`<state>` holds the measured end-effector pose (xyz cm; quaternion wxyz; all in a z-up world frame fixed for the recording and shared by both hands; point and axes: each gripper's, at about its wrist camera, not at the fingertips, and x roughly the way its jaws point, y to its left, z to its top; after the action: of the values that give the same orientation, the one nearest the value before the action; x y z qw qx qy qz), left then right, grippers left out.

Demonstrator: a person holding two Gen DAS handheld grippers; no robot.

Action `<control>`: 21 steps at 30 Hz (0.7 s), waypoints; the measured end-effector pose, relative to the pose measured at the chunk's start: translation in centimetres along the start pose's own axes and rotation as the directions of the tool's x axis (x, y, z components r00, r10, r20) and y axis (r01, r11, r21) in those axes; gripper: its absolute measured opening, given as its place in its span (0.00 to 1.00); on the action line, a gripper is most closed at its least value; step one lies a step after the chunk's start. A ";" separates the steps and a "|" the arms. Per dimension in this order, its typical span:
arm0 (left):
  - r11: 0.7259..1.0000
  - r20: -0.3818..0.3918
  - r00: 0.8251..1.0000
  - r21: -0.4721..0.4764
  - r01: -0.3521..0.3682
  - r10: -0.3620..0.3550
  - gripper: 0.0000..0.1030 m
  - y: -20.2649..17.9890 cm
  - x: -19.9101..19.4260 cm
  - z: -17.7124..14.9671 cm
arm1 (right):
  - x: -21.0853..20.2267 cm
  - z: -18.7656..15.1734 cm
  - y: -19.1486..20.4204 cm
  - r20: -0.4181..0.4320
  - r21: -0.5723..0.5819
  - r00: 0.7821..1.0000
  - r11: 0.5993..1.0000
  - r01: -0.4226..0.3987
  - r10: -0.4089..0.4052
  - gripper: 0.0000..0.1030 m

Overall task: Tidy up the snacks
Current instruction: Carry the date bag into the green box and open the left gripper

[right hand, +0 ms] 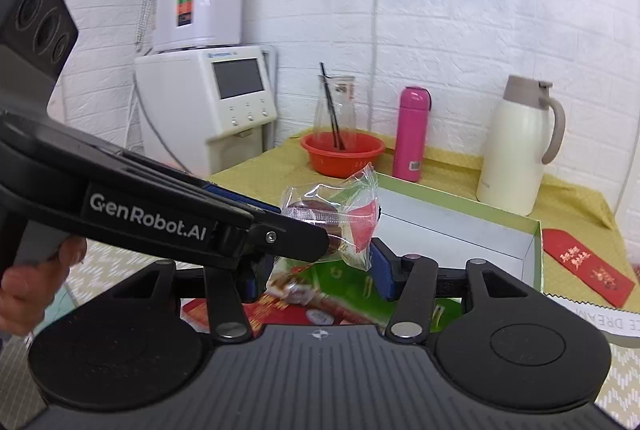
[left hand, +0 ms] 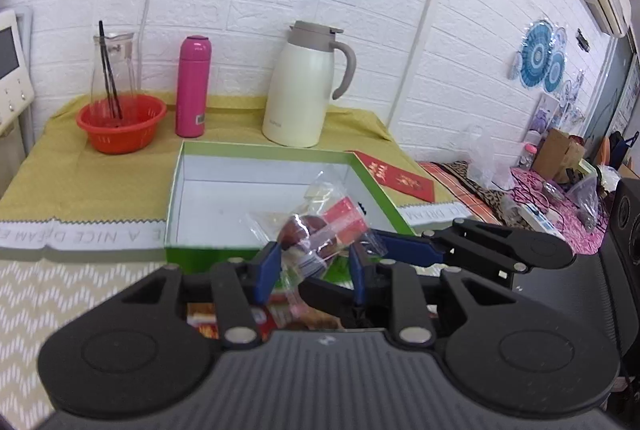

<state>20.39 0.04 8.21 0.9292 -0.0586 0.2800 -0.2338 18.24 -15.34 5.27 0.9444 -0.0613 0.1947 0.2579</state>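
A clear-wrapped snack packet (left hand: pixel 316 230) with a dark round cake and a red label is held in the air near the front edge of an open green box (left hand: pixel 200 166) with a bare white floor. My left gripper (left hand: pixel 314 264) is shut on the packet. My right gripper (right hand: pixel 316 270) reaches in from the right, its blue finger (left hand: pixel 404 246) touching the packet's wrapper; its jaws stand apart around the packet (right hand: pixel 340 218). More snack packets (right hand: pixel 304 294) lie below both grippers. The box also shows in the right wrist view (right hand: pixel 532 250).
On the yellow cloth behind the box stand an orange basket (left hand: pixel 120 126) with a glass carafe, a pink flask (left hand: pixel 193 86) and a cream thermos jug (left hand: pixel 304 86). A red envelope (left hand: pixel 400 176) lies right of the box. A white dispenser (right hand: pixel 208 110) stands left.
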 end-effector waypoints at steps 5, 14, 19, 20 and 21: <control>1.000 -0.038 0.999 -0.027 0.004 -0.005 0.25 1.8 4.9 1.7 | 4.1 0.4 -3.1 -0.050 0.072 0.999 0.997 0.021 -0.017 0.85; 0.994 -0.106 0.994 -0.102 0.023 -0.034 0.24 5.0 11.1 2.4 | 9.6 -0.3 -6.4 -0.136 0.153 0.991 0.988 0.022 -0.001 0.86; 0.991 -0.139 0.989 -0.130 0.037 -0.055 0.24 5.2 12.5 1.8 | 11.2 -1.0 -7.5 -0.210 0.244 0.977 0.970 0.023 0.030 0.86; 0.991 -0.136 0.989 -0.129 0.040 -0.058 0.24 5.1 12.4 1.7 | 11.1 -1.1 -7.7 -0.214 0.272 0.976 0.962 0.019 0.041 0.86; 0.990 -0.133 0.989 -0.130 0.049 -0.067 0.24 5.0 12.1 1.7 | 10.8 -1.2 -7.7 -0.216 0.293 0.975 0.956 0.013 0.053 0.86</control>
<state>32.19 -1.21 2.44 0.8950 -0.1090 0.3556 -0.2461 30.35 -17.20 0.00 0.9126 0.0525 0.3355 0.2276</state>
